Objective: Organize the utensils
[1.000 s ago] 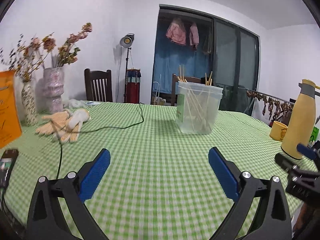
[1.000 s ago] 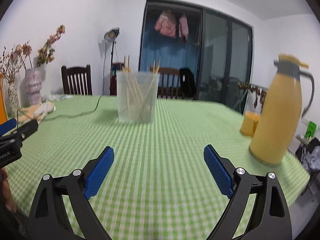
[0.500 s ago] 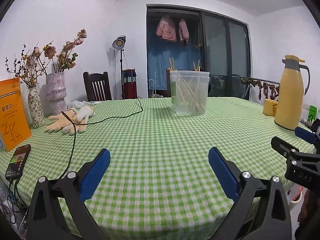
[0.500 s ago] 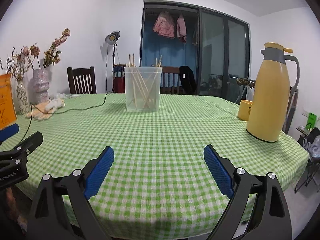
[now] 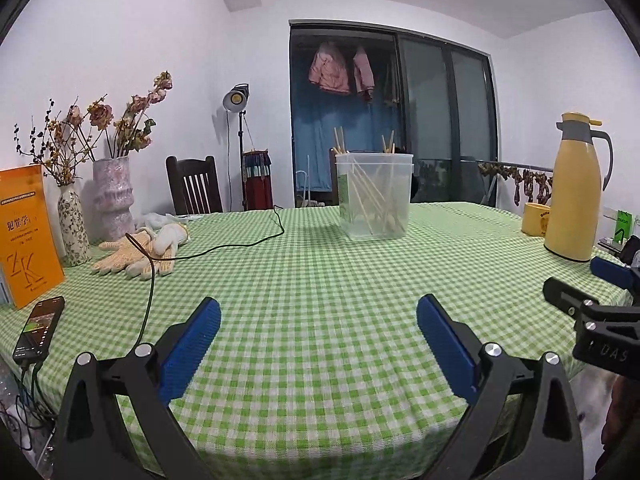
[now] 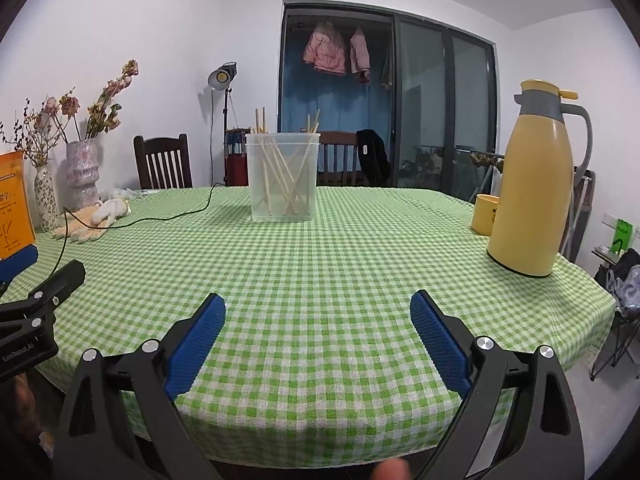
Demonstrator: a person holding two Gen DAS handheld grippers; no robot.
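Note:
A clear plastic tub point(image 5: 374, 196) point(image 6: 283, 176) stands toward the far side of the green checked table point(image 5: 320, 280) point(image 6: 340, 264), with several wooden chopsticks point(image 5: 370, 200) point(image 6: 286, 176) leaning inside it. My left gripper point(image 5: 318, 316) hangs open over the table's near edge, nothing between its blue pads. My right gripper point(image 6: 318, 314) is open and empty too, level with the near edge. Each gripper shows at the side of the other's view: the right gripper point(image 5: 580, 288) and the left gripper point(image 6: 36, 276). Both are far from the tub.
A yellow thermos jug point(image 5: 574, 186) point(image 6: 534, 180) and yellow mug point(image 5: 536, 220) point(image 6: 484, 216) stand at the right. Knit gloves point(image 5: 136, 254), a cable point(image 5: 208, 252), two vases with dried flowers point(image 5: 112, 196), an orange book point(image 5: 24, 232) and a phone point(image 5: 40, 328) occupy the left. Chairs stand behind the table.
Both grippers have pulled back from the tub toward the near table edge, so the table looks farther and wider. Both stayed open and empty.

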